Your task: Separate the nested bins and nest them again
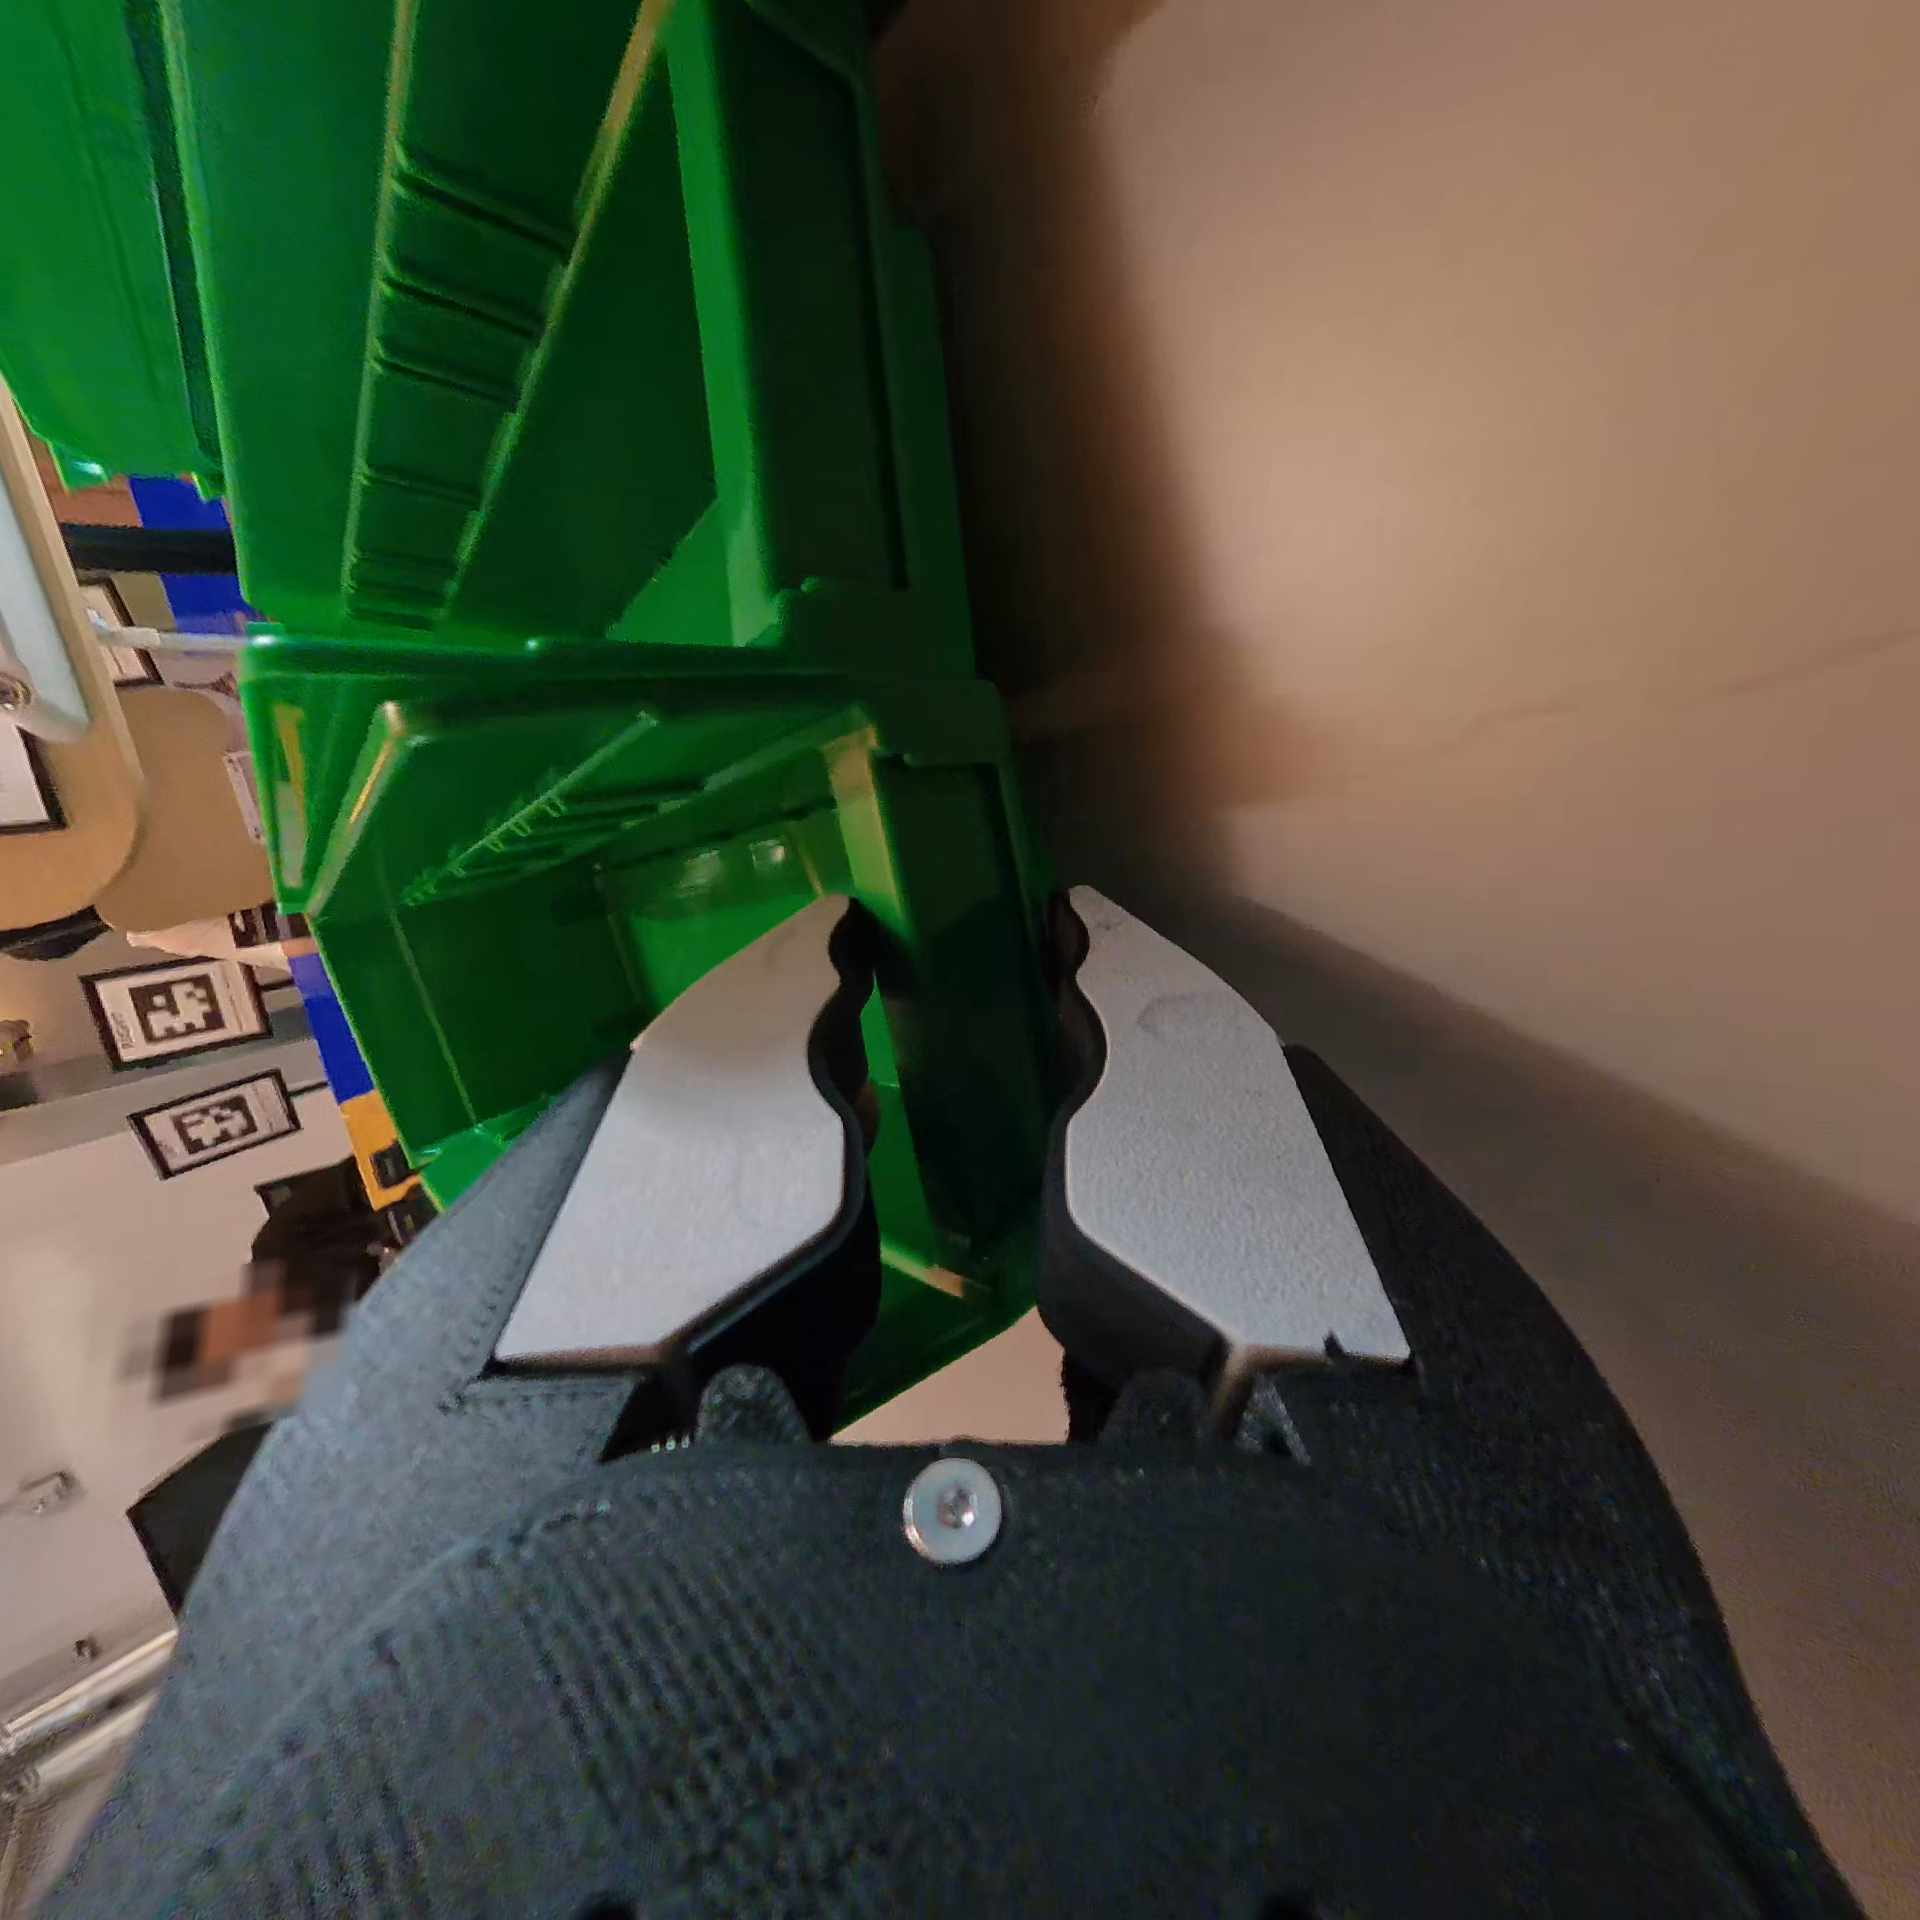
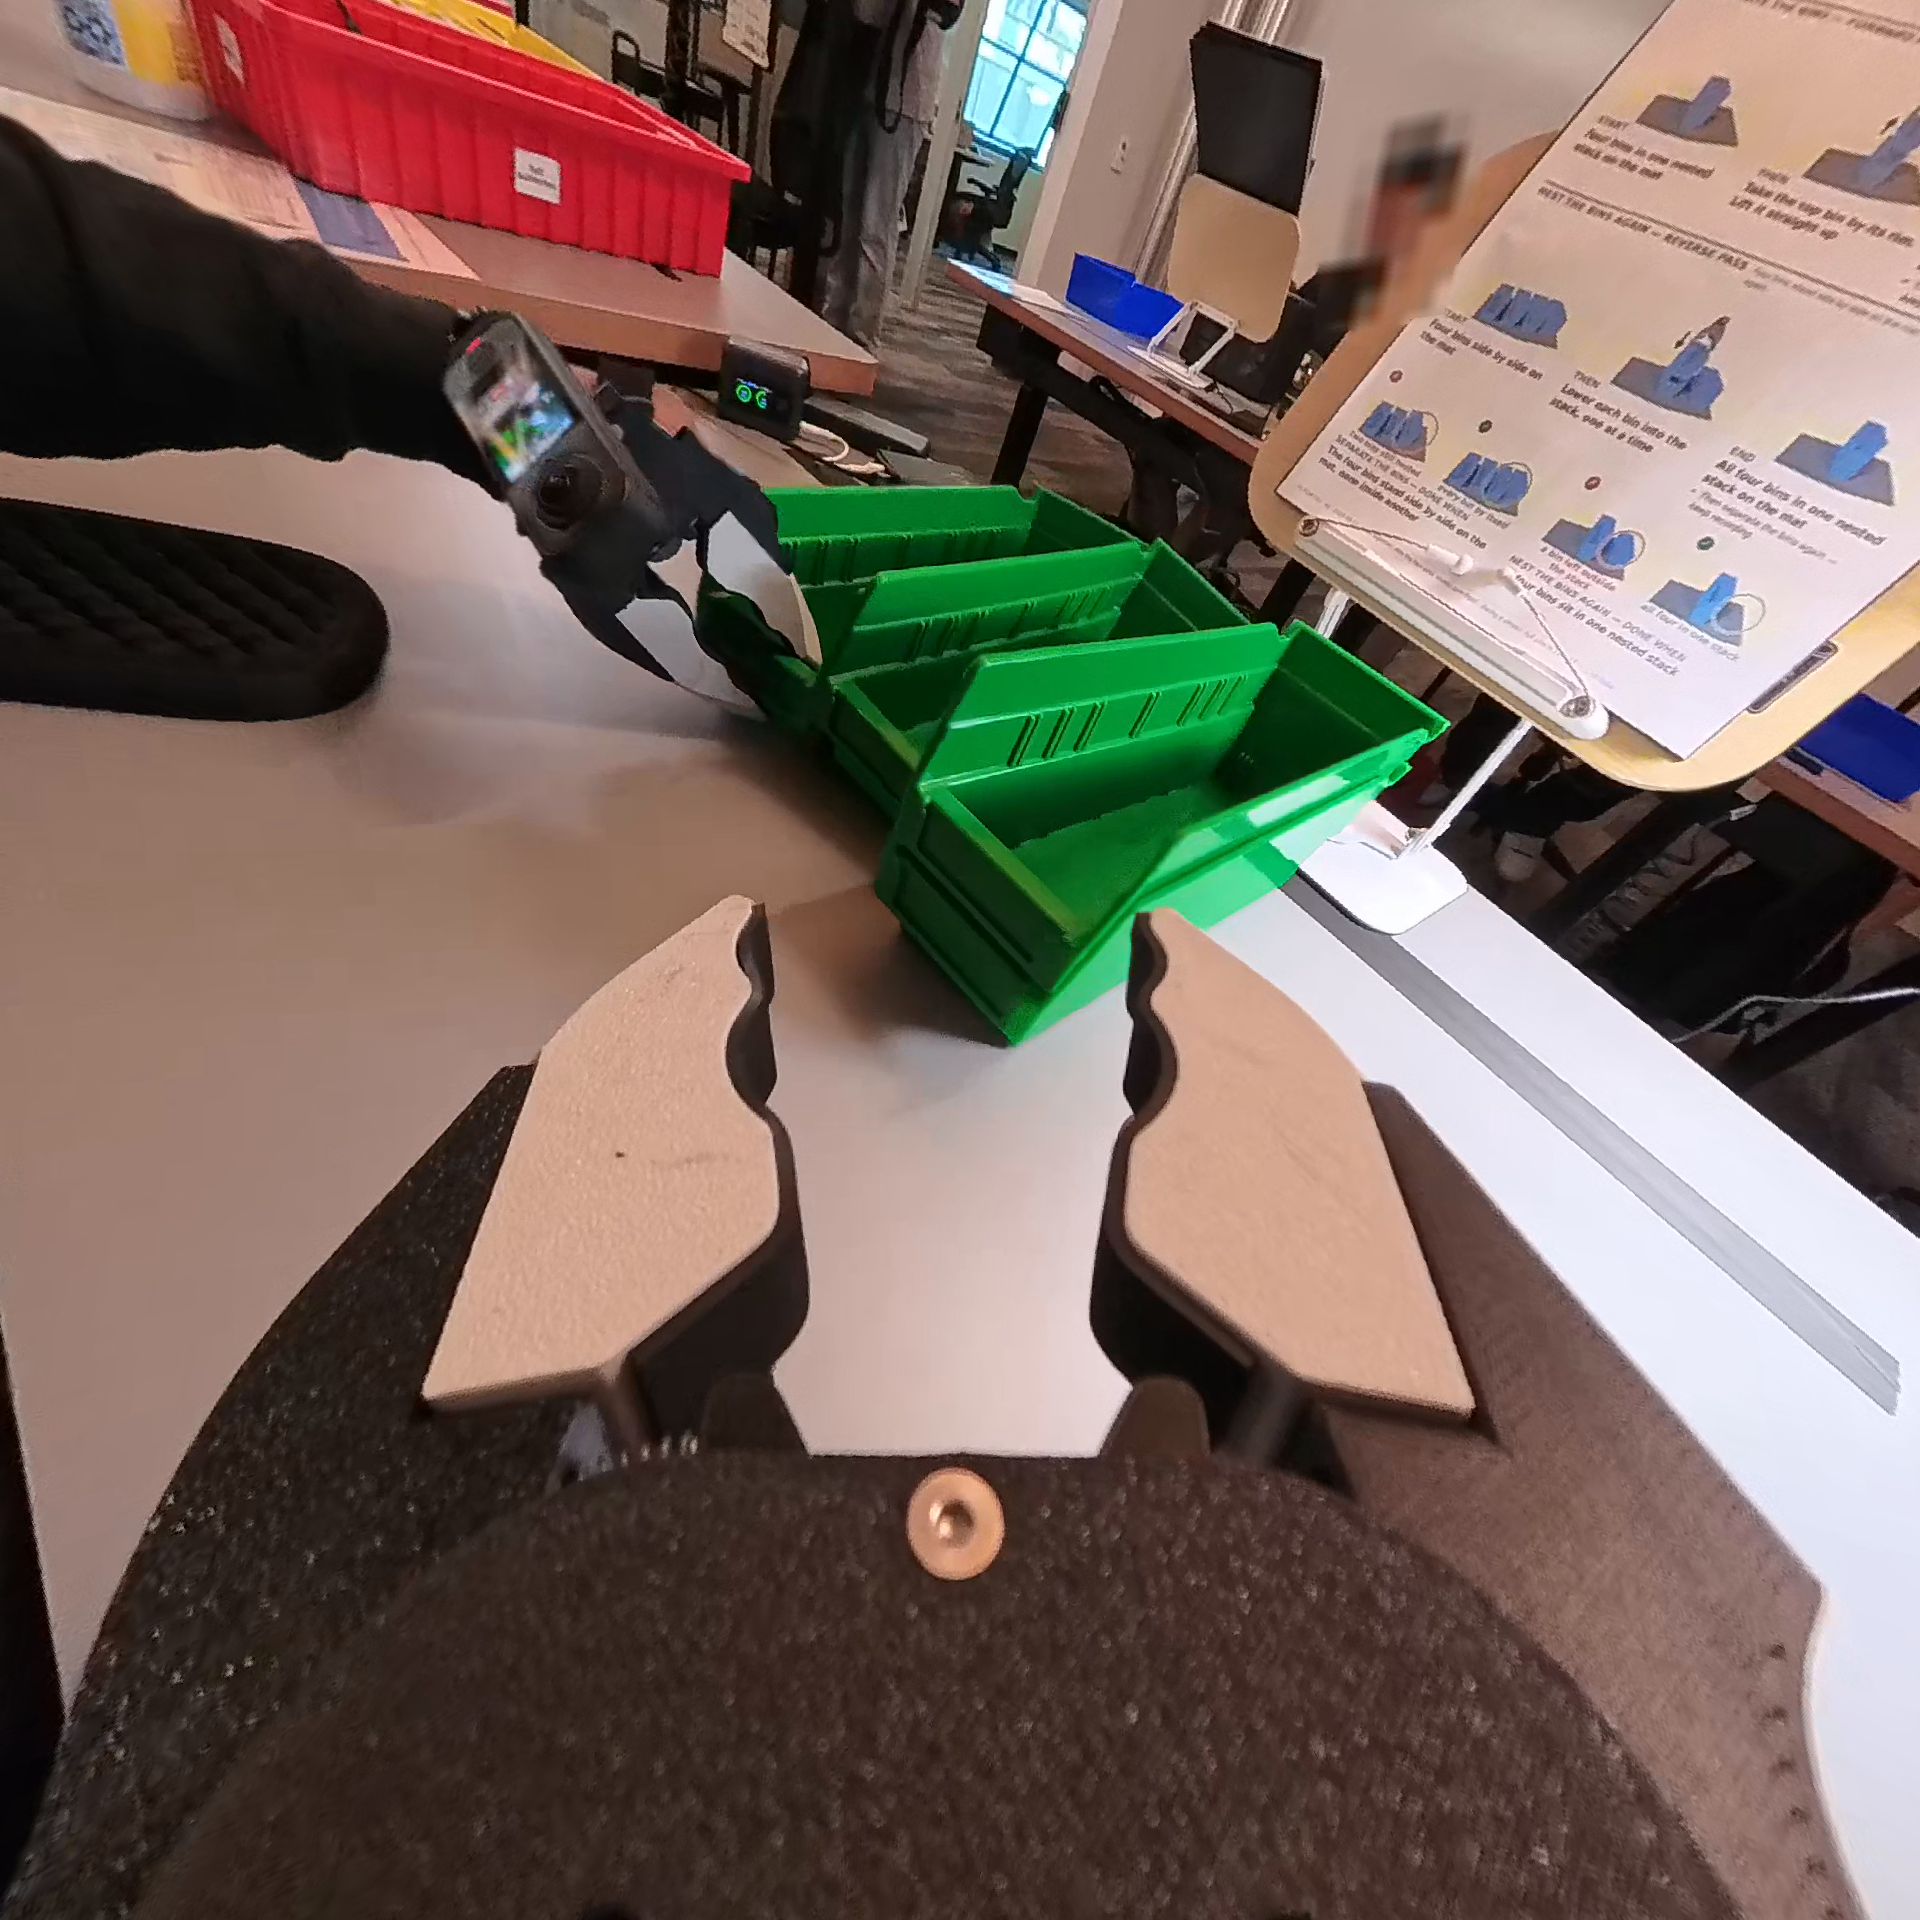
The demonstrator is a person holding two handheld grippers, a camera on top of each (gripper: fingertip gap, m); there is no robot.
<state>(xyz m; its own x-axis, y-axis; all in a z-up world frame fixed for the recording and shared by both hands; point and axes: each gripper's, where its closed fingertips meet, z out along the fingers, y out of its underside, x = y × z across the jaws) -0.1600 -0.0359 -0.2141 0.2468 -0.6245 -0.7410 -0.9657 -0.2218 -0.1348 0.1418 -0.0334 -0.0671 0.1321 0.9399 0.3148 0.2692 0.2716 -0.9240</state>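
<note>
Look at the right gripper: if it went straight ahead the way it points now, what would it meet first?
Probably the nearest green bin. The right gripper is open, with bare table between its fingers and that bin's near corner just ahead. Depth is hard to judge.

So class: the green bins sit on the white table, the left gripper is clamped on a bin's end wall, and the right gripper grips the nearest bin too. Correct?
Not quite. The right gripper is open and empty, short of the nearest green bin, as the right wrist view shows. The rest stands.
</note>
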